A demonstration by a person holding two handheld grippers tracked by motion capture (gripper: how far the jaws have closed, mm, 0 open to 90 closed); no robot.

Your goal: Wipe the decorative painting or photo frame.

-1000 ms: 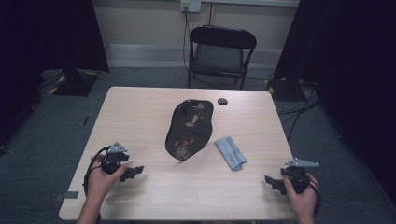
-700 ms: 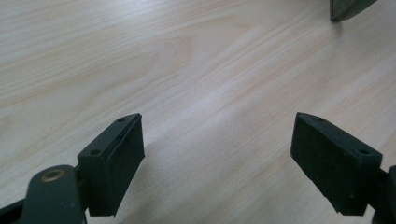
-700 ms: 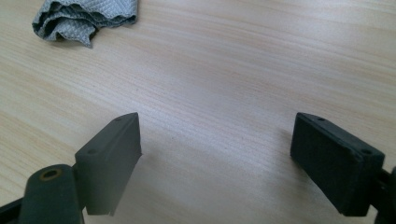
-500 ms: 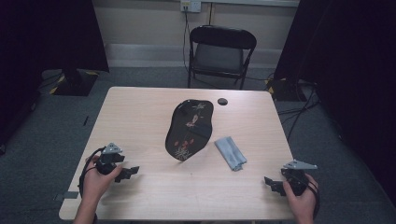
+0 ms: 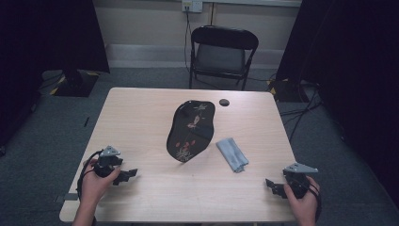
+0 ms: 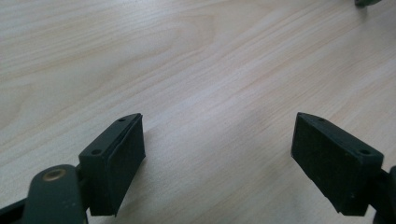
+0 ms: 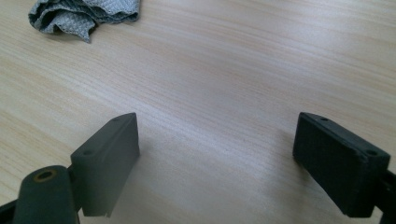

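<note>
- Dim room, black curtains either side, folding chair (image 5: 224, 55) behind a light wood table (image 5: 141, 117); grey carpet floor around it.
- Left gripper (image 5: 126, 175) sits low at the near left corner of the table, held in the left hand (image 5: 96, 181). It has slid slightly back toward the near edge compared with a second ago. Jaws spread wide in the left gripper view (image 6: 217, 163), nothing between them, bare wood under them.
- Black lacquer tray (image 5: 190, 130) with a floral pattern lies mid-table, untouched, same spot as before, well apart from both grippers.
- Small dark round cap (image 5: 224, 102) at the far edge beyond the tray, not moved.
- Grey cloth (image 5: 232, 154) lies folded just right of the tray's near end, same place as before; its crumpled edge shows at the top left of the right gripper view (image 7: 84, 16).
- Right gripper (image 5: 273, 186) at the near right corner in the right hand (image 5: 303, 200), also drawn back a little toward the person. Jaws released, wide apart (image 7: 217, 163), empty.
- Judgement: both hands pulled back to rest, nothing grasped; work on cloth and tray looks not yet started. Cloth is nearest to the right gripper, likely first pick.
</note>
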